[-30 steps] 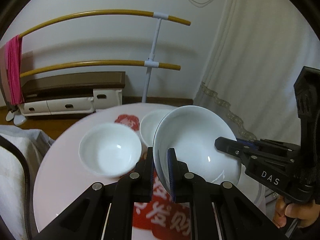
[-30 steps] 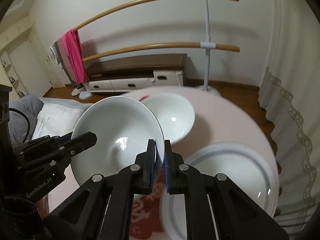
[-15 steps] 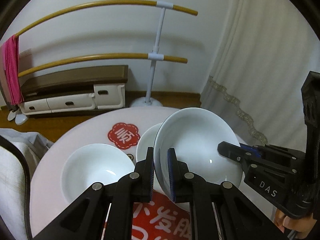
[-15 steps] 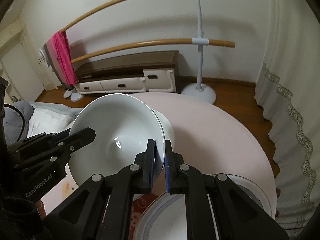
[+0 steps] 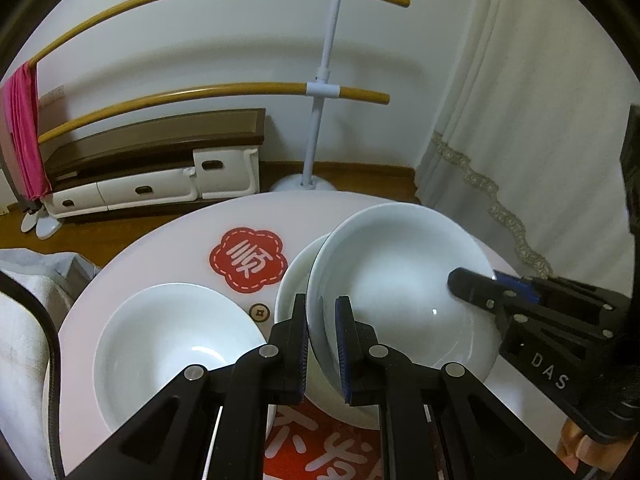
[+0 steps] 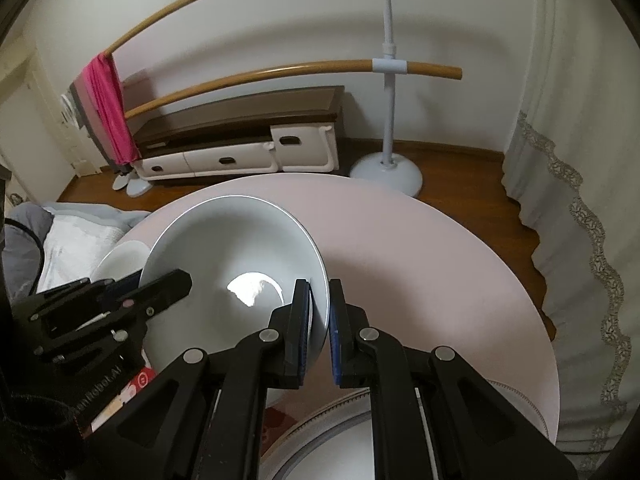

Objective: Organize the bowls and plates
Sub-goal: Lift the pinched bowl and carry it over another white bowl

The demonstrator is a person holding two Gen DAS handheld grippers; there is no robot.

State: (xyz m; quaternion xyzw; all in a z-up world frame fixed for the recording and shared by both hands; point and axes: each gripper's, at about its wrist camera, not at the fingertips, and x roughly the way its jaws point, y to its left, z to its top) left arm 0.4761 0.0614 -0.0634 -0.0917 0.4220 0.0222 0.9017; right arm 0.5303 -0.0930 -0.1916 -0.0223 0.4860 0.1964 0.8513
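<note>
Two grippers, left gripper (image 5: 322,344) and right gripper (image 6: 318,332), pinch opposite rims of one big bowl (image 5: 400,292), held above a second bowl (image 5: 294,280). Left of the left fingers a third bowl (image 5: 160,344) waits; stacking looks unfinished.

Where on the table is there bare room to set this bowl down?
The widest bare patch is the pink table top right of the held bowl, running to its far edge, beyond the plate. It is crowded left of the bowl: two more bowls sit close together there.
</note>
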